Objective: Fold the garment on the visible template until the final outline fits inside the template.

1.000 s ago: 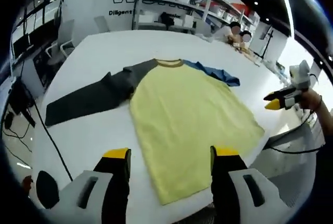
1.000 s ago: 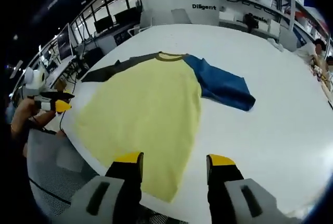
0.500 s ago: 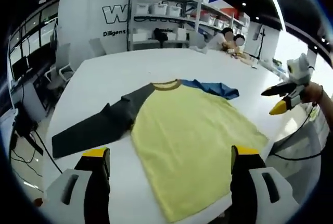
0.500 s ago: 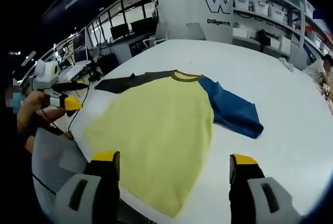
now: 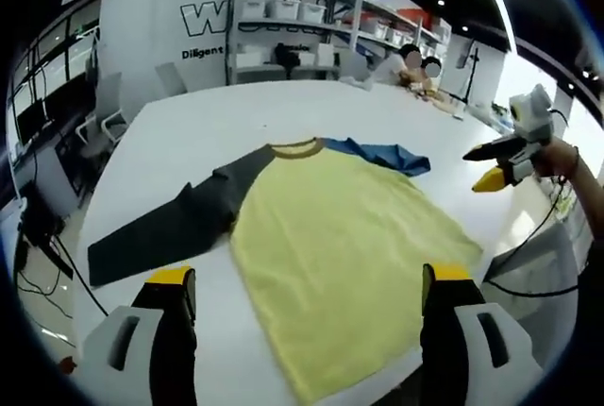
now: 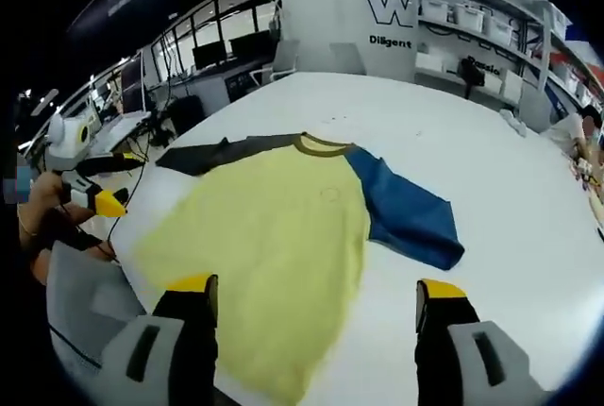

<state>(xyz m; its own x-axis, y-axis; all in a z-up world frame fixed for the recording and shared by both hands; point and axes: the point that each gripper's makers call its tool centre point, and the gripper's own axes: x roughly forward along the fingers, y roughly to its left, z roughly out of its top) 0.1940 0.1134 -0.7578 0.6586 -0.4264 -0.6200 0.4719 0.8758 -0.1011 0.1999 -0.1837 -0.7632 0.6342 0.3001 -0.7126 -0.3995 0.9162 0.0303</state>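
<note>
In the left gripper view, the left gripper [image 5: 307, 302] hovers with jaws spread wide over the near hem of the yellow shirt [image 5: 335, 236], lying flat on the white desk [image 5: 170, 142].

In the right gripper view, the right gripper [image 6: 316, 316] has jaws spread, shirt [image 6: 274, 236] just ahead between them.

You've spread both claws wide since a second ago: the left claw [image 5: 307, 279] and the right claw [image 6: 316, 288], each raised above the shirt [image 5: 335, 236].
</note>
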